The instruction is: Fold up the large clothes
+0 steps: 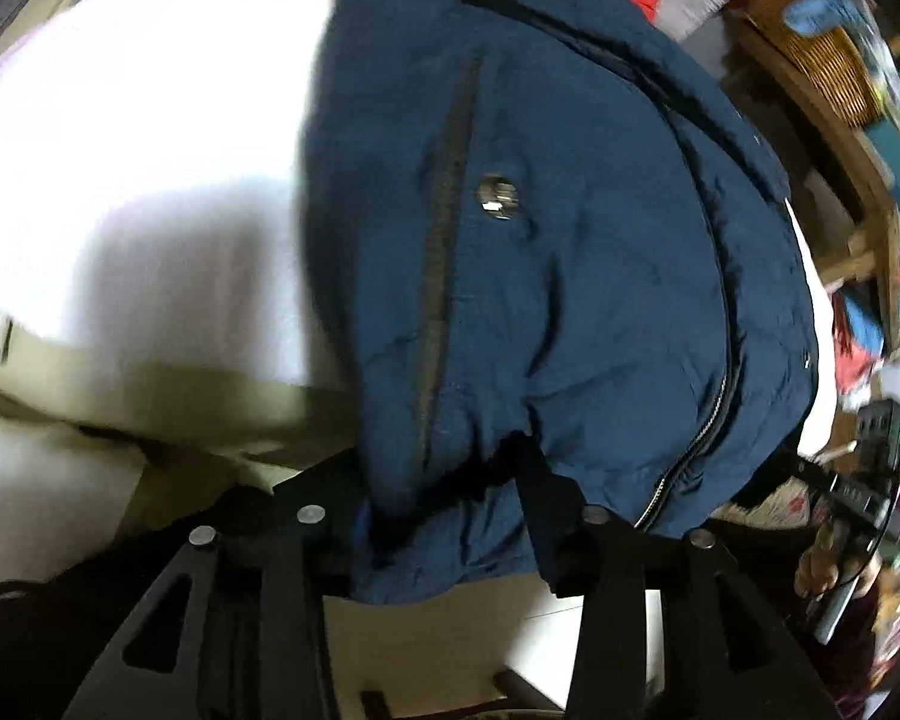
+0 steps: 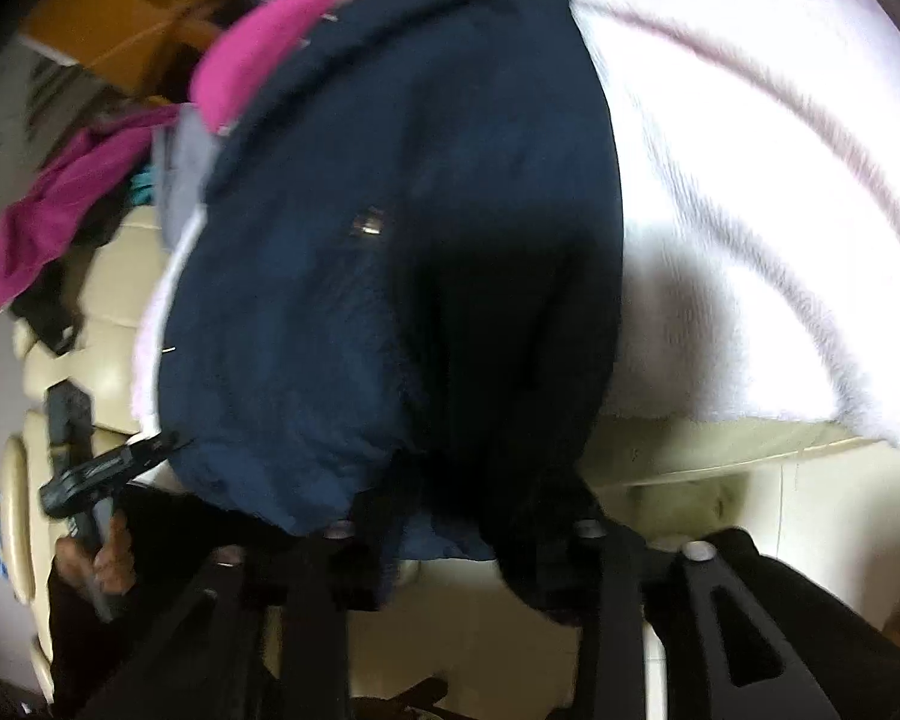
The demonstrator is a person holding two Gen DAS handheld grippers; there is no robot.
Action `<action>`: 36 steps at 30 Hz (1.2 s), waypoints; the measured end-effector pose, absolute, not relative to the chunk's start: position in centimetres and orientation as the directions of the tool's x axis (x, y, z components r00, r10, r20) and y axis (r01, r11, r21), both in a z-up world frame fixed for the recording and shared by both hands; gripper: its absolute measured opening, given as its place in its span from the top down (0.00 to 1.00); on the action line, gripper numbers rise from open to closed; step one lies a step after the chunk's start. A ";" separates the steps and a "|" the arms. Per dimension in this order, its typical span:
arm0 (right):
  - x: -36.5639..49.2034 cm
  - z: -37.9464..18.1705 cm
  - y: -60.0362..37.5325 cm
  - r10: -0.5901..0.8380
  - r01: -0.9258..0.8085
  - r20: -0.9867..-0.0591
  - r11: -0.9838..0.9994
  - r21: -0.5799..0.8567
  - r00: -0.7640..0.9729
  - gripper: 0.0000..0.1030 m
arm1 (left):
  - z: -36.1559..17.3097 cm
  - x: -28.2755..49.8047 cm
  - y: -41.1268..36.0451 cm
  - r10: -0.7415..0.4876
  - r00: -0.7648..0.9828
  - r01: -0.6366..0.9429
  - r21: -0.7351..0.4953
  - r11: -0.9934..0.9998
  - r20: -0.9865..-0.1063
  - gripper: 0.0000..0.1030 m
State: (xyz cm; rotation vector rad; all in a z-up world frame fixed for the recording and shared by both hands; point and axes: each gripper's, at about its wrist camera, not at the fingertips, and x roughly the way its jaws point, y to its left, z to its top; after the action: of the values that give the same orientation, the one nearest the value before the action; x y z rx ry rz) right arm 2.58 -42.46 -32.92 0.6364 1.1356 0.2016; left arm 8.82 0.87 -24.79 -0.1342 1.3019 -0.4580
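The navy jacket [image 1: 570,252] lies on the white blanket [image 1: 120,120], long axis running away from both grippers, its near hem bunched between the left gripper [image 1: 444,480] and the right gripper [image 2: 468,516], each apparently pinching it through the blur.

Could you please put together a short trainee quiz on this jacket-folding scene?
1. True or false: the padded navy-blue jacket lies on a white fluffy blanket.
2. Which fastening shows on the jacket's front? A) round metal snap button B) wooden toggle C) bow
3. Fill in: the jacket's hem sits between the fingers of the left ____.

Key: 1 true; 2 A; 3 claw.
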 end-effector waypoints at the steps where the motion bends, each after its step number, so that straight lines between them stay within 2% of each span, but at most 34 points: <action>1: 2.8 -32.9 -42.1 0.454 0.144 -0.782 0.820 0.554 0.426 0.48 | -24.7 8.8 0.5 -0.394 0.195 0.267 -0.338 0.903 -0.898 0.59; 2: 2.8 -32.8 -42.0 0.446 0.135 -0.787 0.829 0.543 0.426 0.48 | -24.6 8.8 0.2 -0.391 0.201 0.279 -0.330 0.902 -0.898 0.64; 4: 2.4 -32.4 -42.0 0.432 0.118 -0.791 0.843 0.525 0.432 0.69 | -24.3 8.8 0.0 -0.408 0.209 0.279 -0.345 0.896 -0.889 0.76; 5: 2.1 -32.0 -42.0 0.429 0.110 -0.789 0.846 0.522 0.440 0.73 | -24.1 8.7 0.4 -0.431 0.210 0.272 -0.371 0.888 -0.878 0.81; 10: 0.2 -28.6 -42.0 0.471 0.023 -0.715 0.827 0.562 0.517 0.84 | -20.8 7.6 1.3 -0.545 0.250 0.326 -0.461 0.826 -0.800 0.85; 12: -0.8 -26.6 -42.6 0.511 -0.025 -0.652 0.798 0.603 0.560 0.90 | -18.8 6.6 2.3 -0.611 0.264 0.362 -0.510 0.780 -0.746 0.86; 16: -2.4 -22.8 -43.4 0.575 -0.127 -0.548 0.751 0.648 0.607 0.91 | -15.7 5.5 4.0 -0.665 0.280 0.387 -0.553 0.738 -0.693 0.87; 20: -3.0 -19.8 -43.6 0.605 -0.195 -0.484 0.729 0.656 0.632 0.91 | -13.0 5.2 4.8 -0.699 0.304 0.417 -0.569 0.708 -0.647 0.91; 27: -2.2 -17.7 -44.3 0.651 -0.229 -0.381 0.653 0.722 0.656 0.91 | -9.6 8.3 7.9 -0.775 0.363 0.407 -0.661 0.631 -0.517 0.96; 29: -0.5 -17.0 -44.4 0.654 -0.239 -0.359 0.644 0.727 0.666 0.91 | -8.3 10.0 7.9 -0.730 0.419 0.411 -0.604 0.683 -0.539 0.96; 32: 2.7 -16.7 -43.2 0.612 -0.217 -0.444 0.715 0.665 0.655 0.91 | -8.7 12.0 8.6 -0.699 0.414 0.371 -0.593 0.715 -0.583 0.96; 34: 3.8 -18.0 -42.4 0.611 -0.199 -0.496 0.731 0.652 0.617 0.91 | -10.0 12.5 8.6 -0.622 0.434 0.309 -0.541 0.782 -0.651 0.94; 36: 4.2 -19.6 -41.9 0.609 -0.180 -0.538 0.742 0.645 0.582 0.91 | -12.7 12.9 8.6 -0.558 0.385 0.237 -0.505 0.830 -0.735 0.81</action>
State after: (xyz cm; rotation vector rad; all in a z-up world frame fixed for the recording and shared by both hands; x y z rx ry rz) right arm 4.17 -41.90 -19.63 0.5754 0.8289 0.4916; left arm 12.88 8.60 -12.72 -0.3433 1.0621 -0.5186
